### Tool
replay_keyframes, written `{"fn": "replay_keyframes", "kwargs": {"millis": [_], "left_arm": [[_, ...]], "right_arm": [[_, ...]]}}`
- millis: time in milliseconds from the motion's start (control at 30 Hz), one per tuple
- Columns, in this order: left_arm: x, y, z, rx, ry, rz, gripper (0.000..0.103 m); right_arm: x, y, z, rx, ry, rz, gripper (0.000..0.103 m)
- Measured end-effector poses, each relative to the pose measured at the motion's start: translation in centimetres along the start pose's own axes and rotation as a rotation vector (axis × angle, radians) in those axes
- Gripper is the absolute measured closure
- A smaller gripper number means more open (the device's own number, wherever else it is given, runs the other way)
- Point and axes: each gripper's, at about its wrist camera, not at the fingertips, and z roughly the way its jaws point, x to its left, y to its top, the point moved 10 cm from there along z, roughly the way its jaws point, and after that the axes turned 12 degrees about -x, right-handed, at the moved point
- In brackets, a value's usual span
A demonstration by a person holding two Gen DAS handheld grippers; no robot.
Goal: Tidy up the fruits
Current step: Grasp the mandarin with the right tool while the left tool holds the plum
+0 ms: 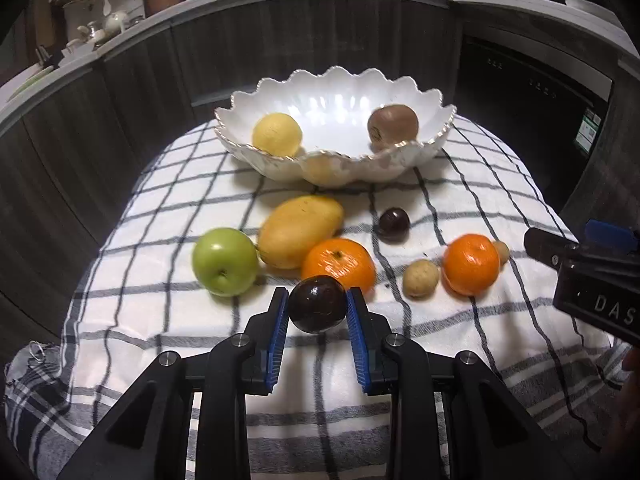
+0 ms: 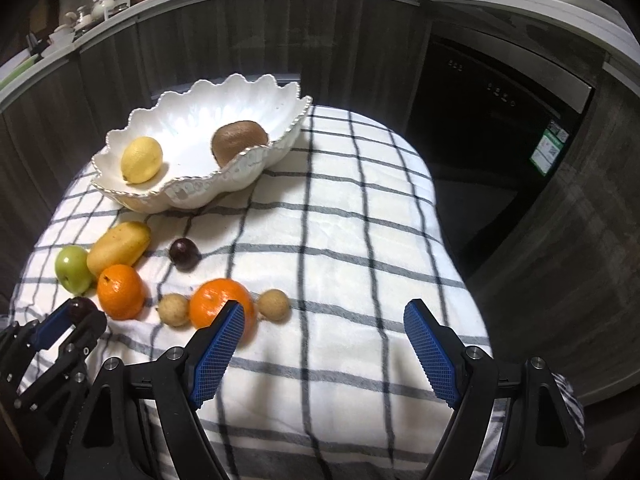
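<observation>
dark plum (image 1: 317, 304) clamped between left fingers (image 1: 280, 320)

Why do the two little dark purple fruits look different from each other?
The near purple fruit is pinched in the left gripper, while the far purple fruit lies free on the checked cloth. The near one sits right in front of an orange; the far one has bare cloth around it. Both are small, round and dark.

A checked cloth (image 2: 340, 240) covers the table; on it sit a white bowl (image 2: 256, 160), a mango (image 1: 300, 236), a green apple (image 1: 225, 267) and two oranges (image 1: 339, 265).
</observation>
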Motion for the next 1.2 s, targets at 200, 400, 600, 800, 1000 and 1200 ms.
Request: {"fn": "replay_keyframes", "kwargs": {"millis": [200,400,600,800,1000,1200], "left_arm": [[2.1,0.5,-0.2,-0.011,0.044,-0.012,0.074],[4.0,0.6,0.1,-0.020,0.084,-0.035,0.074],[4.7,0.5,0.3,-0.017,0.087,-0.057,0.074],[5.2,0.3,0.5,-0.009,0.090,-0.072,0.074],[5.5,0.2,0.7,-0.006,0.093,-0.079,0.074],[5.6,0.2,0.7,-0.005,0.095,-0.080,0.074]], "right_arm": [[2.8,0.4,0.6,-0.007,0.074,-0.033,0.027],[5.1,-0.3,1.9,0.034,0.121,-0.051,0.039],[5.9,-1.2,2.8,0.063,0.131,-0.067,0.043],[6.6,-1.6,3.4,0.070,0.134,-0.093,0.047],[7.1,-1.4,3.7,0.051,0.116,-0.159,0.052],[7.6,-1.9,3.7,0.057,0.117,-0.197,0.055]]}}
